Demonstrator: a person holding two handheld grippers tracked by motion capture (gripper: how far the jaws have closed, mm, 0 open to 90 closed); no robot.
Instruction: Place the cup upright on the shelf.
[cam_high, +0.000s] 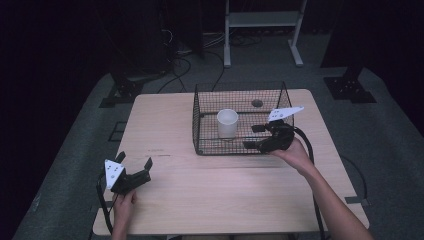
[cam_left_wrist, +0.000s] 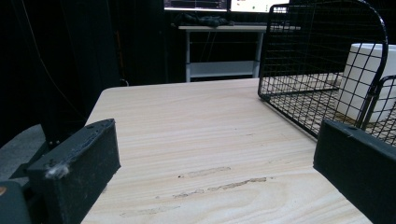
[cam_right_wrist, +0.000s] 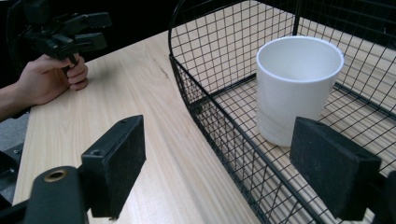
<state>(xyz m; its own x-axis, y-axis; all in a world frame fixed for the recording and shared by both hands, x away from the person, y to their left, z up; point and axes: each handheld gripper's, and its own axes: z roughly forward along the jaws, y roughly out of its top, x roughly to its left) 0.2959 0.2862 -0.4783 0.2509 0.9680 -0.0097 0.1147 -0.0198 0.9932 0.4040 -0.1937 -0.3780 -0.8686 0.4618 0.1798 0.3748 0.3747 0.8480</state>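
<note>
One wire basket (cam_high: 240, 145) on the bench (cam_high: 200, 200), one white cup (cam_high: 227, 123) inside; both tongs, left (cam_high: 135, 161) and right (cam_high: 254, 136), spread apart, gripping nothing.

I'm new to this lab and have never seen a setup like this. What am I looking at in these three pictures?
There is no robot here. A person holds a two-jaw tool in each hand. One picture looks down from above the wooden table. The other two come from cameras riding on the tools, so black jaws rise from the bottom.

A black wire basket stands on the table with a white cup upright inside it. The left gripper rests open and empty near the table's front left. The right gripper is open, its jaws astride the basket's near wall. Nothing is held.
</note>
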